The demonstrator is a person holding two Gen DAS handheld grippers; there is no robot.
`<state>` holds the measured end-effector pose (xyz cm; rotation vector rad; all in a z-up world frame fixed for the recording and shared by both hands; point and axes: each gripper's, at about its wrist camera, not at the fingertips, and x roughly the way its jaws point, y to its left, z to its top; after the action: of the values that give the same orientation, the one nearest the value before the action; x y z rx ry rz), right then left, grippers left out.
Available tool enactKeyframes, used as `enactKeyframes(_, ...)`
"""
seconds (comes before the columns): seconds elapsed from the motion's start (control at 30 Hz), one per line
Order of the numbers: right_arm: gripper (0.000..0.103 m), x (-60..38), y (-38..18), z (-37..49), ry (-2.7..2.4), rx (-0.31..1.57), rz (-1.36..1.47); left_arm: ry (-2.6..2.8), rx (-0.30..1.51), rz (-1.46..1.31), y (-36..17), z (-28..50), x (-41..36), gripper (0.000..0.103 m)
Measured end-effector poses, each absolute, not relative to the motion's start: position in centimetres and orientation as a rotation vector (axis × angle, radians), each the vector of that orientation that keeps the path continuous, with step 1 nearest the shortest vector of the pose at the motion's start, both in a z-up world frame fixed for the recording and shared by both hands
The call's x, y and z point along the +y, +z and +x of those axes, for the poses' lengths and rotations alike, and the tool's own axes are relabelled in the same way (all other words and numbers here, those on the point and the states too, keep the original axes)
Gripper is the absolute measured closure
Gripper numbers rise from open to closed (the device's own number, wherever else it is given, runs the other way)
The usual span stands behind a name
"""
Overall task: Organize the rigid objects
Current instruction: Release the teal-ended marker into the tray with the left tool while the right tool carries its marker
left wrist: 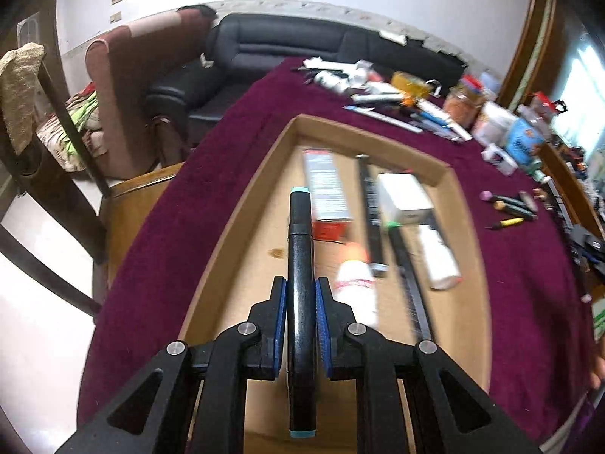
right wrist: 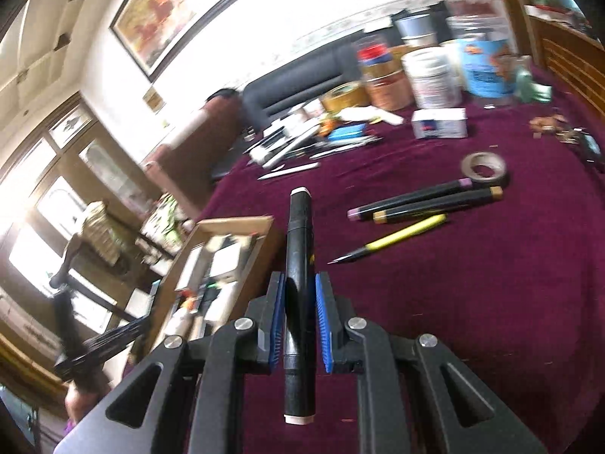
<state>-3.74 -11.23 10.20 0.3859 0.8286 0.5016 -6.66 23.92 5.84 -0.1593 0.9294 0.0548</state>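
Observation:
My left gripper is shut on a black marker with teal end caps, held lengthwise above the cardboard tray. Inside the tray lie a red and grey box, a white box, a white bottle, a white tube and black strips. My right gripper is shut on a black marker with white end caps, over the maroon cloth. The tray shows at its left. Two black markers and a yellow pen lie on the cloth ahead.
The maroon tablecloth carries a clutter of pens, rulers and tubes at the far edge, with jars and tubs, a small white box and a tape roll. A sofa and a chair stand beyond the table.

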Motion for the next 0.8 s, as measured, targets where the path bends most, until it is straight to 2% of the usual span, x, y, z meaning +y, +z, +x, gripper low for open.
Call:
enactKeyframes(0.27, 0.087, -4.8, 9.8, -3.2, 0.587, 0.898, 0.342, 0.083, 0.999, -0.168, 3.5, -4.5, 25.4, 0.088)
enactKeyframes(0.5, 0.087, 0.3, 9.1, -1.9, 0.627, 0.967, 0.310, 0.075, 1.005, -0.174, 3.6, -3.9, 25.8, 0.086)
enactKeyframes(0.53, 0.087, 0.9, 8.9, -1.5, 0.632, 0.982, 0.311, 0.068, 1.006, -0.172, 3.6, -3.9, 25.7, 0.082)
enactKeyframes(0.63, 0.087, 3.0, 8.0, -0.2, 0.646, 1.044, 0.344, 0.068, 0.990, -0.155, 4.0, -4.5, 25.3, 0.062)
enactKeyframes(0.8, 0.087, 6.9, 6.5, 2.2, 0.646, 1.129, 0.378, 0.052, 0.916, -0.135, 5.7, -6.4, 24.8, 0.055)
